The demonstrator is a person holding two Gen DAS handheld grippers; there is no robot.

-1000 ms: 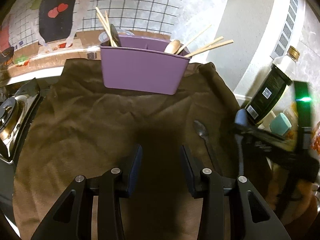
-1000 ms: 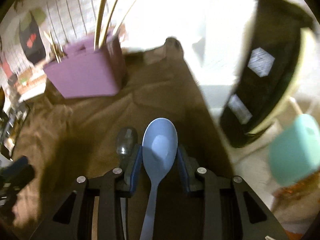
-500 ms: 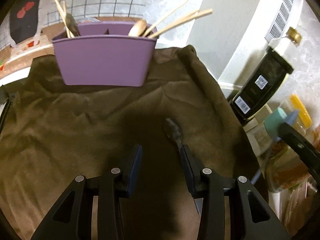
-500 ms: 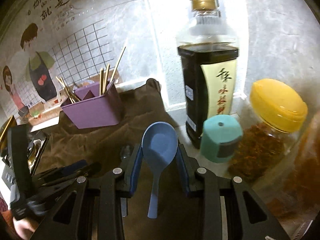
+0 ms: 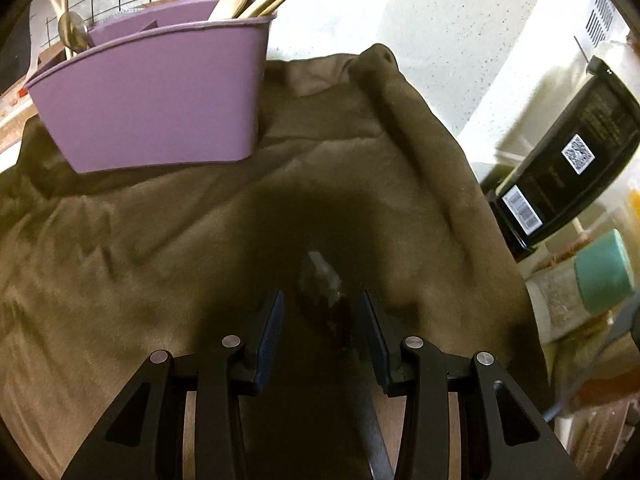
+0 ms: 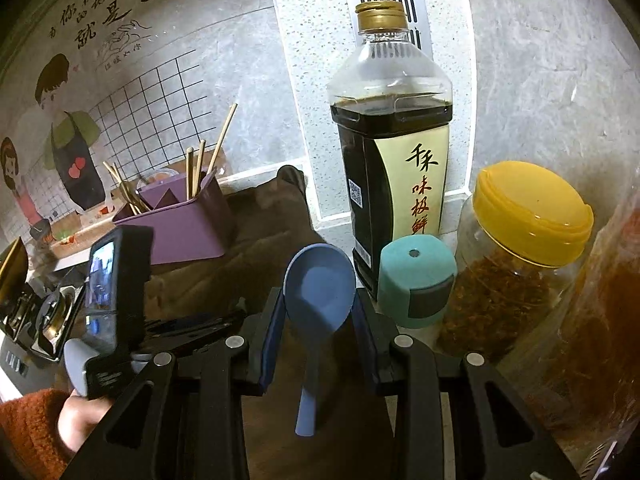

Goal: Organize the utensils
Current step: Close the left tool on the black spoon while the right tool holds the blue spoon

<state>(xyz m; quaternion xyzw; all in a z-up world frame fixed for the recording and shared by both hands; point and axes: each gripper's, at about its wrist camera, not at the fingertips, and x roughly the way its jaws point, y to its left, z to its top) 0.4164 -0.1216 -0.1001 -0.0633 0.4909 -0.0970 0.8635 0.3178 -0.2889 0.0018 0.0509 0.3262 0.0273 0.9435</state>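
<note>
Left claw (image 5: pixel 320 316): it is being held wide apart with nothing gripped; the dark metal spoon (image 5: pixel 322 292) is lying on the cloth between its pads, untouched by either as far as can be seen.
Step in hand: the metal spoon is judged to be the next pick, and the jaws are being lined up astride it for closing.
Doing it well: the pads are best brought low until they are flanking the neck just behind the bowl, so that the spoon is being squeezed across its narrow part and not skidding on the rounded bowl.
Brown cloth (image 5: pixel 160 240): it is lying creased over the table, so a fold is at risk of being pinched along with the spoon; the closing is better made slowly.
Right claw (image 6: pixel 318 304): it is being kept partly closed on the blue spoon (image 6: pixel 318 280), bowl up and forward, handle hanging down between the arms.
Care for the blue spoon: the grip looks to be on the bowl's edges only, so the claw should be kept steady and untilted while the other hand is working.
Clutter beside: a teal-capped jar (image 6: pixel 416 280), a yellow-lidded jar (image 6: pixel 528 212) and a soy sauce bottle (image 6: pixel 390 152) are standing close by the right claw and are best kept clear of.
Purple organizer (image 5: pixel 148 108): it is standing at the far end of the cloth, already holding chopsticks (image 6: pixel 218 148) and a wooden spoon (image 5: pixel 230 2); both spoons are judged to be bound for it.
</note>
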